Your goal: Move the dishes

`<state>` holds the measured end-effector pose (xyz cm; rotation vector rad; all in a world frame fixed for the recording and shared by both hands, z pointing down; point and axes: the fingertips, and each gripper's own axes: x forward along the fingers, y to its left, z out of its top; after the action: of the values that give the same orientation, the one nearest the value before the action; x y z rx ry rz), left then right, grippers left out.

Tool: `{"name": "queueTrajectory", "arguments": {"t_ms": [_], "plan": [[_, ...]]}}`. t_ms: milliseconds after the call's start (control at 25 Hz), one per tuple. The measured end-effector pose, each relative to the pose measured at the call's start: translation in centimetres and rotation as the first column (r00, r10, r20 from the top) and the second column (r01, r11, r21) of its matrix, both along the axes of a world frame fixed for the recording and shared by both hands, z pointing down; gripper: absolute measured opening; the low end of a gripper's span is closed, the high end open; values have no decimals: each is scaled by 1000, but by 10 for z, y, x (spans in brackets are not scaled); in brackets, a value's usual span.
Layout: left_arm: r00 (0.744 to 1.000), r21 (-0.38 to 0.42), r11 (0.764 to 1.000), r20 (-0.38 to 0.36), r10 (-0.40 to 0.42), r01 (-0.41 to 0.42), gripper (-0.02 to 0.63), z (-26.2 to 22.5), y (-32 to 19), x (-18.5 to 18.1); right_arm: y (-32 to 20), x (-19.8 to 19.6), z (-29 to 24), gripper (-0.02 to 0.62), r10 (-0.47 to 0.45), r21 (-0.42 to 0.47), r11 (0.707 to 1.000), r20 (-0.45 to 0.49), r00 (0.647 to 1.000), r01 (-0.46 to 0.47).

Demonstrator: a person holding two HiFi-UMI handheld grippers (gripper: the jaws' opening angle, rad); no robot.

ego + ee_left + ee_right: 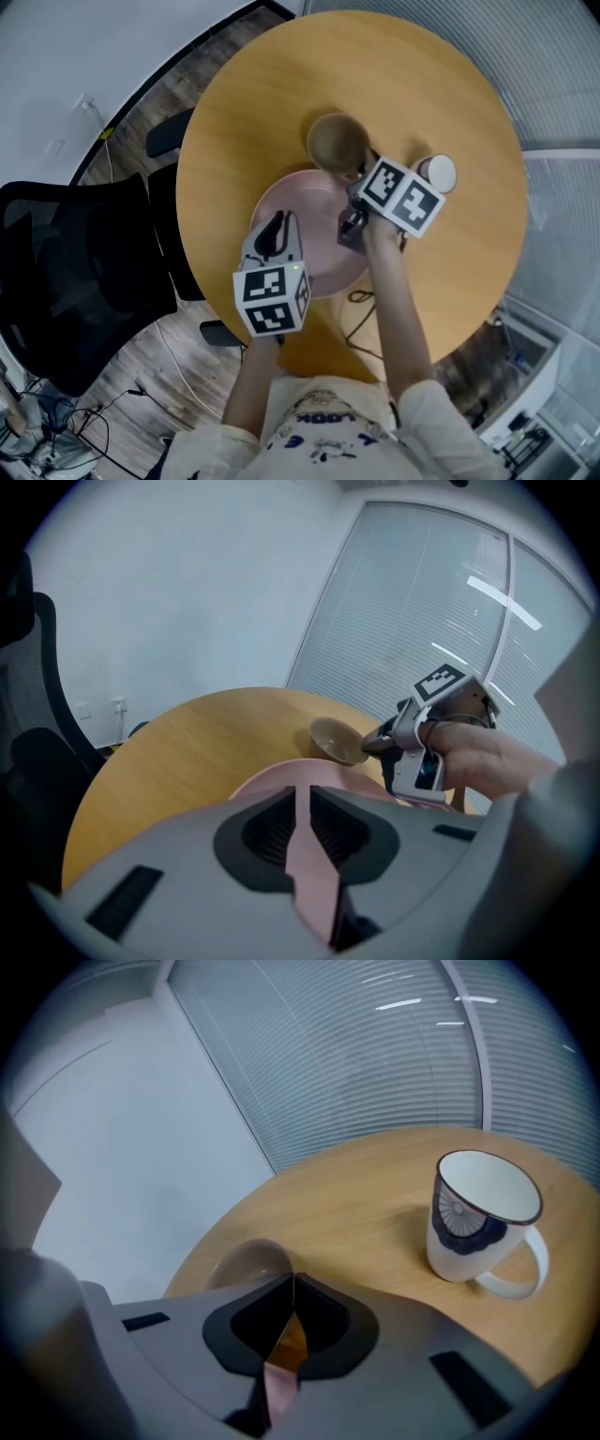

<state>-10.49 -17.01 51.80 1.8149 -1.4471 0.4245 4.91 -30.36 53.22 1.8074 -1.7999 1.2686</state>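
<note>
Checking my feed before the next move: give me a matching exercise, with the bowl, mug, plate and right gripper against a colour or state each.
Things:
1. bowl
2. mug
3. plate
4. right gripper

Colours or states:
A. pink
B. jaws together, nothing between them
C. tan
D. white with a dark blue pattern

Pairs: 1-C, 2-D, 3-A, 4-B.

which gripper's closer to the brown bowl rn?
Right. The right gripper, jaws shut, has its tips at the brown bowl, on the rim nearest the person. The left gripper is back over the pink plate, apart from the bowl.
</note>
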Motion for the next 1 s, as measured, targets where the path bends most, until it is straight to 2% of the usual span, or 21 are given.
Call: {"name": "queueTrajectory", "arguments": {"t_ms": [200, 240, 320, 480, 600, 720, 840, 1000], "plan": [[1000, 2, 1000, -1, -1, 1, 48, -2, 1, -1, -1, -3, 0, 11, -62, 12, 998, -29, 998, 62], [1000, 3, 1000, -1, 0, 0, 48, -3, 2, -1, 0, -4, -1, 22, -77, 16, 997, -42, 996, 78], [1000, 6, 1000, 1, 1, -1, 48, -4, 2, -2, 2, -6, -4, 110, -110, 30, 993, -76, 991, 112], [1000, 21, 1000, 6, 6, -6, 48, -12, 4, 3, 12, 2, -22, 120, -138, 93, 983, -173, 975, 155], [1000, 33, 999, 7, 17, -17, 48, -17, 7, 6, 25, 8, -41, 119, -153, 157, 966, -288, 945, 204], [1000, 43, 999, 10, 24, -25, 49, -22, 8, 9, 41, 15, -55, 120, -161, 198, 945, -413, 896, 261], [999, 56, 998, 14, 39, -39, 49, -29, 10, 20, 54, 34, -66, 120, -126, 231, 938, -468, 874, 259], [997, 66, 995, 24, 67, -68, 48, -35, 13, 32, 67, 55, -68, 119, -88, 247, 944, -451, 888, 219]]}}
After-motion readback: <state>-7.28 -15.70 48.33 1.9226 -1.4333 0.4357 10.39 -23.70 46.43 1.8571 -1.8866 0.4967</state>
